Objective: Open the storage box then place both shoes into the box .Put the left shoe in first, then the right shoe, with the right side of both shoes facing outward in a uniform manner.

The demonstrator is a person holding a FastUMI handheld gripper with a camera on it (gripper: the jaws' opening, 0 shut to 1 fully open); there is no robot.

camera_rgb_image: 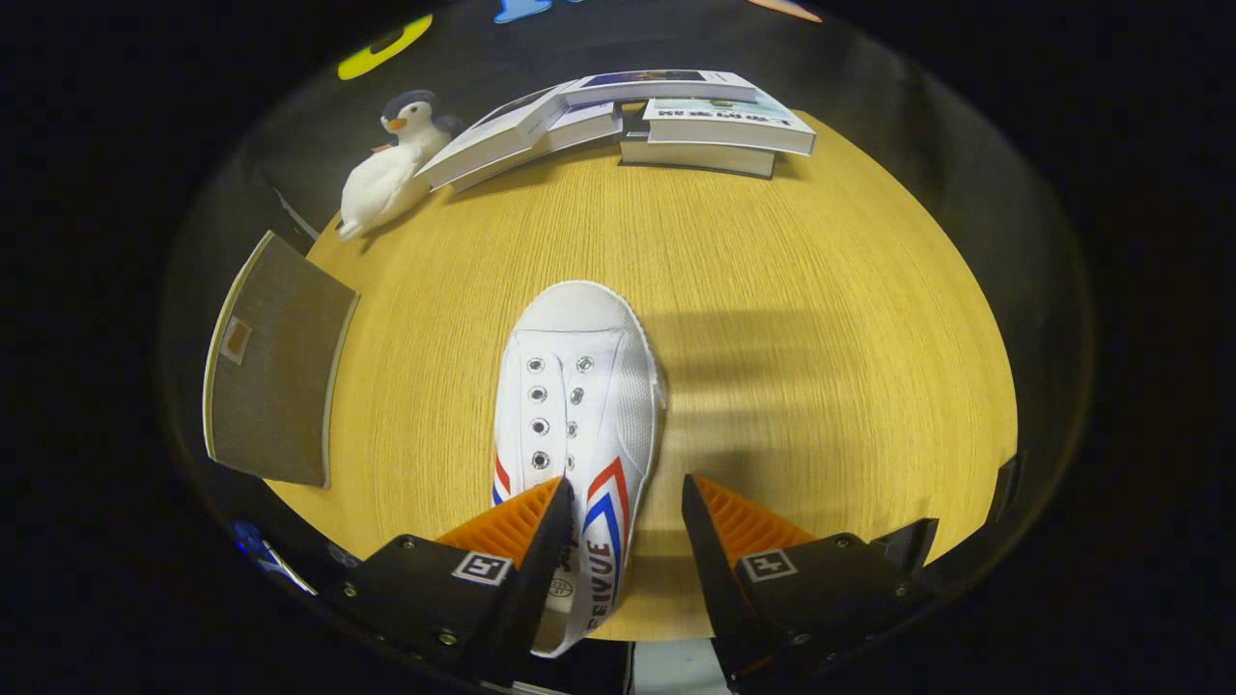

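A white canvas shoe with red and blue stripes on its side lies on the wooden table, toe pointing away from me. My gripper is open around its heel end. The left finger sits over the shoe's opening, and the shoe's striped side wall lies between the fingers. The right finger stands apart from the shoe with a gap of bare table between them. A grey flat panel with a pale rim, apparently the storage box's lid, stands at the table's left edge. The box's inside is hidden.
A plush penguin lies at the far left corner of the table. Several books are stacked and leaning along the far edge. A shadow falls on the wood to the right of the shoe.
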